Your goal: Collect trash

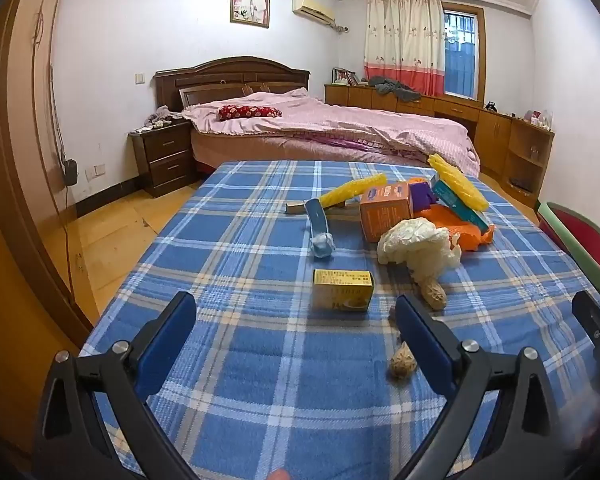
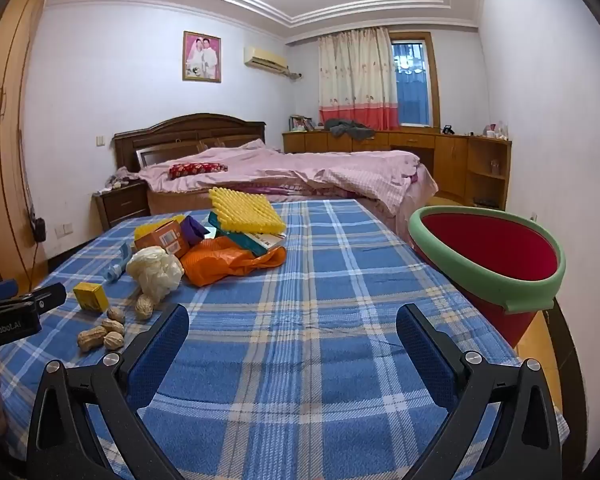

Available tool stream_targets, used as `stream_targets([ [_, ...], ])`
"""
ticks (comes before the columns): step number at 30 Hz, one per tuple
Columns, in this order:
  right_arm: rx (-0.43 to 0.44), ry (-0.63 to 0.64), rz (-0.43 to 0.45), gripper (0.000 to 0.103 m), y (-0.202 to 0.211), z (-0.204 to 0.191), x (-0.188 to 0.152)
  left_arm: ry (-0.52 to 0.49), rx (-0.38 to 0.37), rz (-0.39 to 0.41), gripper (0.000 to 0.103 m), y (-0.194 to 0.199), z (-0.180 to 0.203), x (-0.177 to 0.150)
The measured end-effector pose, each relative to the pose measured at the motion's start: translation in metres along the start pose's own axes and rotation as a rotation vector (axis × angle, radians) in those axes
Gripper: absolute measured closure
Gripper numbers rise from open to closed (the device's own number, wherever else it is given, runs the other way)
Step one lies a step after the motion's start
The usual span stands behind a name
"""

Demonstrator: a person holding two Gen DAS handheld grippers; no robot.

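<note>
On the plaid-covered worktop [image 2: 340, 320] the trash sits heaped toward the left: an orange bag [image 2: 224, 260], cartons, a crumpled white wad [image 1: 418, 242], a small yellow box [image 1: 342, 290] and peanuts [image 2: 100, 334]. Off its right edge waits the red bucket [image 2: 496, 280], likely the bin. Both the left gripper [image 1: 296, 320] and right gripper [image 2: 292, 330] hover spread wide, holding nothing, apparently poised for a first pick.

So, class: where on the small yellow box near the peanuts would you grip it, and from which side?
Grip the small yellow box across its two short ends, coming from above and in front with the left tool, which is open and nearest. The box lies flat on the plaid cloth with both ends free; a peanut lies just to its right.
</note>
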State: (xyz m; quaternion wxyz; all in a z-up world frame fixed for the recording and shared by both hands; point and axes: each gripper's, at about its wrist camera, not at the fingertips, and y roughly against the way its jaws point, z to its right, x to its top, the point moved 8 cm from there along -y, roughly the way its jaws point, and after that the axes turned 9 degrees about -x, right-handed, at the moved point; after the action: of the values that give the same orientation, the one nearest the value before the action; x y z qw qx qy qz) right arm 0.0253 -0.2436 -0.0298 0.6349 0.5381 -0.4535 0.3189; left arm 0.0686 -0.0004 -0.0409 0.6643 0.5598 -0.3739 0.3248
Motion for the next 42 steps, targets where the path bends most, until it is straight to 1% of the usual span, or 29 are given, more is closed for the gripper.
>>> stream_targets([
  [7,0.002,-0.004,0.004,0.000,0.0000,0.0005,0.0001,-0.006,0.007,0.002,0.004,0.0052,0.0052,-0.0027],
  [8,0.001,-0.004,0.004,0.000,0.0000,0.0006,0.0001,0.011,-0.006,-0.013,0.004,-0.0006,-0.0002,-0.0010],
  [42,0.003,-0.008,0.002,0.000,0.0009,0.0011,0.0003,0.019,-0.011,-0.021,0.004,-0.0013,-0.0007,-0.0013],
])
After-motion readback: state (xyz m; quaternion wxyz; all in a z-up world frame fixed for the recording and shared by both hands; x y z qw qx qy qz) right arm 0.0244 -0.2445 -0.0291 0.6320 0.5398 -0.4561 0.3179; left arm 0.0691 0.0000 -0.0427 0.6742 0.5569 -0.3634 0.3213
